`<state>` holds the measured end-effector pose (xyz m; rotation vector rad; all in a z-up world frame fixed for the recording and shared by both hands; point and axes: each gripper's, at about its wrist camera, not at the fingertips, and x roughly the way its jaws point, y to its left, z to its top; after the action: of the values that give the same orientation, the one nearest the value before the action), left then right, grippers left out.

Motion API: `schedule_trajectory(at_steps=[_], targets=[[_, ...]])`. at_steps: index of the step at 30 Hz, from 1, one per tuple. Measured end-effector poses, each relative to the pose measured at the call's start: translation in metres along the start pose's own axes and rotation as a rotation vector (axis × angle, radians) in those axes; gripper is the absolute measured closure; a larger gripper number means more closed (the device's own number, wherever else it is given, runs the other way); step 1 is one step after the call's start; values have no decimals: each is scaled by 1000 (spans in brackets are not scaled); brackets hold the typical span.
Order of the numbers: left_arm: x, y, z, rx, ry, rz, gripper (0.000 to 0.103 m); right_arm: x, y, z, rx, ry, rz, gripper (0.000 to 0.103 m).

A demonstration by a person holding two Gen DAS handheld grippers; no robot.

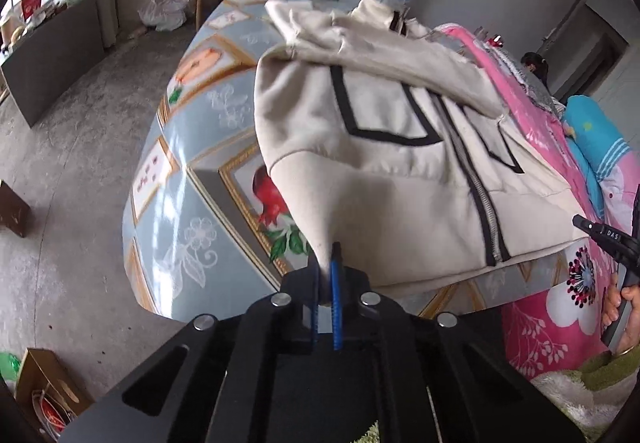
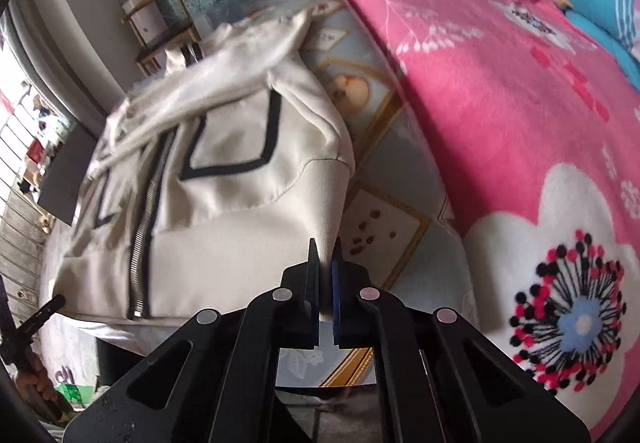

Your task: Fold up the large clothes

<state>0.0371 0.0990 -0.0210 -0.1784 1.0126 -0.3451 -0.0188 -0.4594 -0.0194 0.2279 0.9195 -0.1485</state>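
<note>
Cream zip jacket (image 1: 400,163) spread on patterned surface (image 1: 208,203) beside pink floral blanket (image 2: 500,115); left tool (image 1: 328,263) clamped on one hem corner; right tool (image 2: 326,255) clamped on the other, both corners lifted.

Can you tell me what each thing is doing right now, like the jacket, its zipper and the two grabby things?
Cream jacket: lying on the table, sleeves folded across its front, both bottom corners pinched and lifted.
Zipper: zipped shut.
Left hand-held gripper: shut on one jacket corner.
Right hand-held gripper: shut on the other corner.
Pink blanket: spread flat beside the jacket.
</note>
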Motion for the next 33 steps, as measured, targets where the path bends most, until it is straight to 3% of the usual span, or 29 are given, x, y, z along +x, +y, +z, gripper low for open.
schedule_trajectory(at_steps=[2,4,6,9,13,19,22,25,26,29,33], targets=[[-23,-3,7,13,-32,-40,99,-22,-1,5,0,-33,42,99],[-30,-6,8,51,-35,-10,99,-27,0,4,-24,-29,15,99],[-17,-2,2,61,17,1,99,-11,-4,-4,-35,22,-33,99],[1,9,-6,22,103,-22,99,9,-15,-15,18,83,-17,99],[-22,1,1,71,49,-7,99,-17,-6,-5,-4,26,20,99],[26,23,-20,12,220,-28,98,32,-27,-22,9,187,-42,97],[18,24,-17,21,224,-39,91,24,-22,-22,-33,163,-110,87],[1,27,-7,46,187,-30,73,-2,-21,-12,-52,81,-198,57],[-4,30,-2,44,166,-28,70,-10,-22,-7,-52,52,-208,56],[-11,43,23,12,100,-24,63,-26,-7,10,-65,-20,-154,55],[10,63,69,-60,3,-13,62,-8,48,24,-150,-40,88,51]])
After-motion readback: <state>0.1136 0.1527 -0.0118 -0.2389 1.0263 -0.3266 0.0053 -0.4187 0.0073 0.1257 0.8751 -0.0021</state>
